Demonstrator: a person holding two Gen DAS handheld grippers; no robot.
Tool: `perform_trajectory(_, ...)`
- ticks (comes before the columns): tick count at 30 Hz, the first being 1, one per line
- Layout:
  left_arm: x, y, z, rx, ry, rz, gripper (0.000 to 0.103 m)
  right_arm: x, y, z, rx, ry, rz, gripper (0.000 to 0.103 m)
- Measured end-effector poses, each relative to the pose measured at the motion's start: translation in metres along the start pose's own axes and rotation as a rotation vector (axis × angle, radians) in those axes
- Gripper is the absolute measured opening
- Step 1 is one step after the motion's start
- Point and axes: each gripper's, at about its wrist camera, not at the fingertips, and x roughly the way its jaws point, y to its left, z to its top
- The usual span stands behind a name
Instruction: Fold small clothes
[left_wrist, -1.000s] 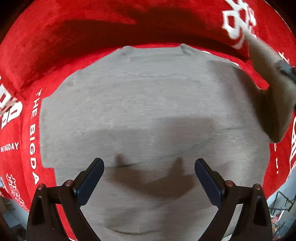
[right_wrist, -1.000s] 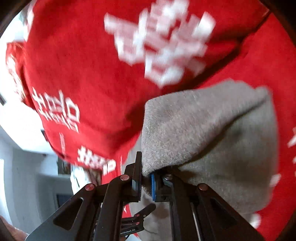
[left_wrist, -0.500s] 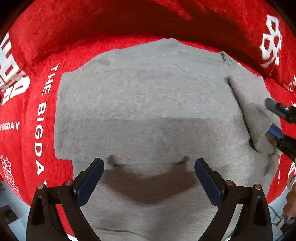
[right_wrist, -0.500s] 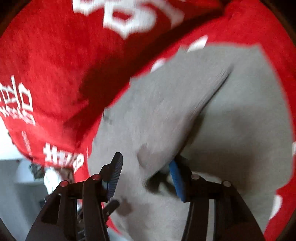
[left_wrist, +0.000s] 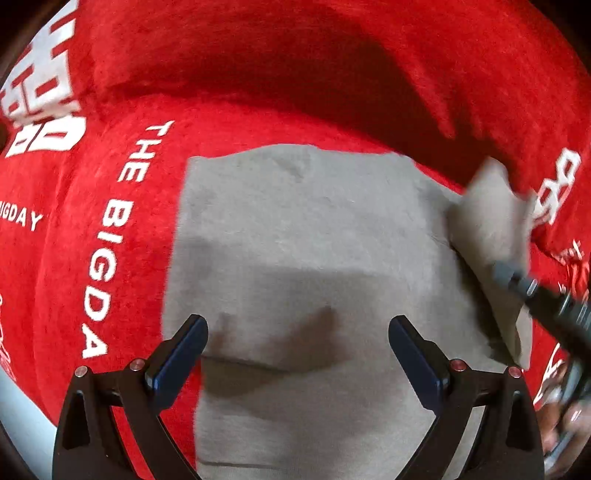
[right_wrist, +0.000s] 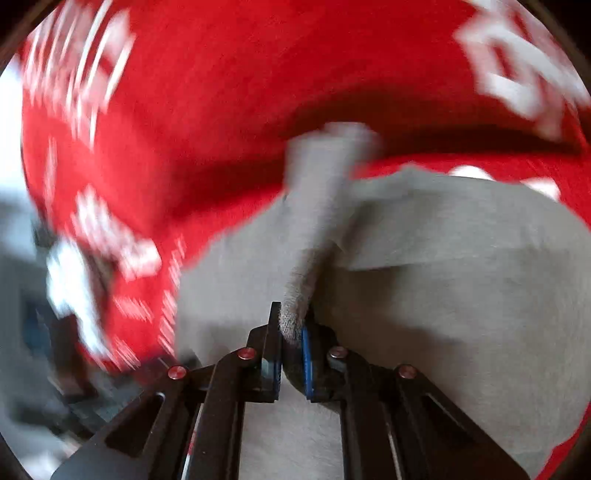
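Note:
A grey garment (left_wrist: 306, 243) lies flat on a red sofa cover (left_wrist: 258, 74) with white lettering. My left gripper (left_wrist: 297, 347) is open and empty, hovering over the garment's near middle. My right gripper (right_wrist: 291, 332) is shut on the garment's grey sleeve (right_wrist: 317, 206), which it holds raised above the garment's body (right_wrist: 461, 277). In the left wrist view the raised sleeve (left_wrist: 487, 221) and the right gripper (left_wrist: 517, 280) show at the right edge.
The red cover's back cushion (left_wrist: 332, 55) rises behind the garment. White text "THE BIGDA" (left_wrist: 110, 236) runs along the garment's left. A blurred room and pale floor (right_wrist: 22, 295) show past the sofa's edge on the left of the right wrist view.
My right gripper closed on the sleeve after being open half a second ago, and lifted it. My left gripper stayed open while its view shifted right across the garment.

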Motion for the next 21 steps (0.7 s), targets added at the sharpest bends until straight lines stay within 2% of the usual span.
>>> perform_trajectory(3,0.003,0.012,0.000,-0.029,0.007,-0.007,0.099,0.032,0.027,-0.014,-0.164,0.104,-0.107,0.011)
perform_trajectory(6,0.006,0.021,0.000,-0.052,0.011,-0.038,0.099,0.041,0.029,-0.035,-0.237,0.158,-0.164,0.013)
perform_trajectory(7,0.006,0.023,0.000,-0.057,0.015,-0.053,0.099,0.039,0.030,-0.040,-0.250,0.155,-0.172,0.017)
perform_trajectory(9,0.008,0.021,0.000,-0.052,0.026,-0.086,0.099,0.035,0.032,-0.042,-0.256,0.172,-0.169,0.033)
perform_trajectory(10,0.008,0.019,-0.001,-0.046,0.030,-0.098,0.099,0.032,0.031,-0.044,-0.256,0.176,-0.165,0.047)
perform_trajectory(11,0.008,0.016,0.000,-0.037,0.033,-0.109,0.099,0.027,0.031,-0.047,-0.264,0.174,-0.170,0.055)
perform_trajectory(14,0.008,0.001,0.002,0.003,0.035,-0.154,0.099,0.009,0.027,-0.056,-0.291,0.174,-0.193,0.055)
perform_trajectory(16,0.013,-0.007,0.005,0.014,0.052,-0.195,0.099,-0.007,0.012,-0.063,-0.240,0.179,-0.183,0.055)
perform_trajectory(18,0.019,-0.016,0.006,0.018,0.076,-0.224,0.099,-0.024,-0.013,-0.069,-0.124,0.171,-0.162,0.055)
perform_trajectory(21,0.033,-0.031,0.007,0.015,0.130,-0.278,0.096,-0.052,-0.067,-0.082,0.145,0.131,-0.108,0.055)
